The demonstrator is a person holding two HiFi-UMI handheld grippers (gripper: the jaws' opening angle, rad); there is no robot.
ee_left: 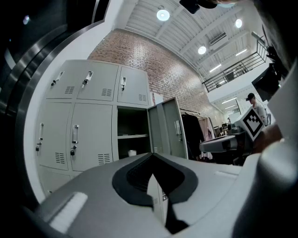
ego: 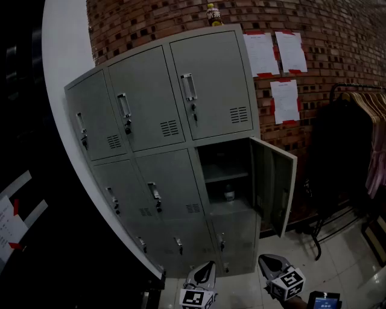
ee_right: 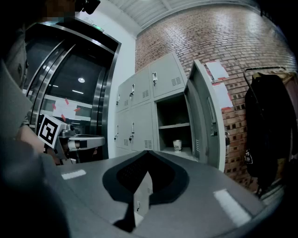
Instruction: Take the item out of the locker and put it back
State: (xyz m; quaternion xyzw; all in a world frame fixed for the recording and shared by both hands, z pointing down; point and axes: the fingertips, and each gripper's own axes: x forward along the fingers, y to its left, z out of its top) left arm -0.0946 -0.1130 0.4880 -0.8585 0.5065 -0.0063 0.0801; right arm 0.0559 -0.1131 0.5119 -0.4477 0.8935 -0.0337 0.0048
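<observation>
A grey bank of lockers [ego: 181, 114] stands against the brick wall. One middle-right compartment is open, its door [ego: 274, 181] swung out to the right. Inside, below a shelf, a small white cup [ego: 229, 194] stands on the compartment floor. The cup [ee_left: 132, 152] also shows in the left gripper view, and the cup [ee_right: 177, 145] in the right gripper view. My left gripper [ego: 207, 267] and right gripper [ego: 269, 261] hang low, well short of the locker. Both are shut and hold nothing, their tips meeting in the left gripper [ee_left: 151, 155] and the right gripper [ee_right: 147, 152].
A bottle [ego: 213, 14] stands on top of the lockers. Paper sheets [ego: 274, 54] are taped to the brick wall. A clothes rack with dark garments [ego: 353, 145] stands at the right. A white curved wall [ego: 60, 66] and dark lift doors lie to the left.
</observation>
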